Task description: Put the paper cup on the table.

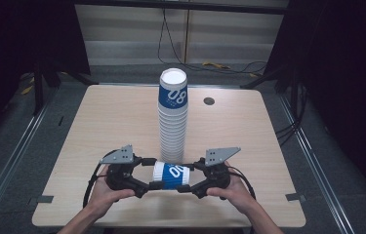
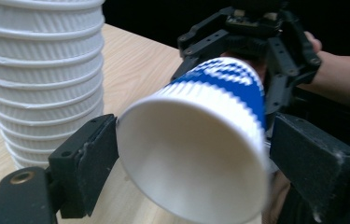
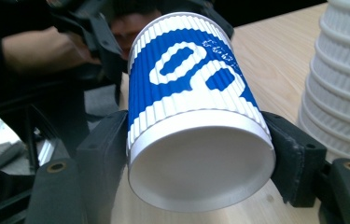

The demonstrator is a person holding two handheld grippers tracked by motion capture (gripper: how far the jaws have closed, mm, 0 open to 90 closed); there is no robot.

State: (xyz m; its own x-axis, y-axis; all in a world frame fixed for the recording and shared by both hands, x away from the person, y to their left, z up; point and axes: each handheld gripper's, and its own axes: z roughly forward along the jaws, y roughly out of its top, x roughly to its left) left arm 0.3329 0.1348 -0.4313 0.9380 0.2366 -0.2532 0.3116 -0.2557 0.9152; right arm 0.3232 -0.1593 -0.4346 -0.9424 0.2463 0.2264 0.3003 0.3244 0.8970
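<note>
A blue and white ribbed paper cup [image 1: 172,175] printed "08" lies level in the air between both grippers, near the table's front edge. My left gripper [image 1: 150,173] holds its open mouth end; in the left gripper view the cup [image 2: 196,154] sits with its rim against both black pads [image 2: 88,154]. My right gripper [image 1: 189,175] is shut on the base end, and in the right gripper view the cup [image 3: 186,79] shows its recessed bottom. Just behind them stands a tall stack of the same cups [image 1: 173,122].
The wooden table [image 1: 107,126] has a small round grommet [image 1: 209,101] at the back right. The stack [image 2: 42,70] rises close beside the held cup. Cables lie on the floor beyond the far edge. Bare table surface lies left and right of the stack.
</note>
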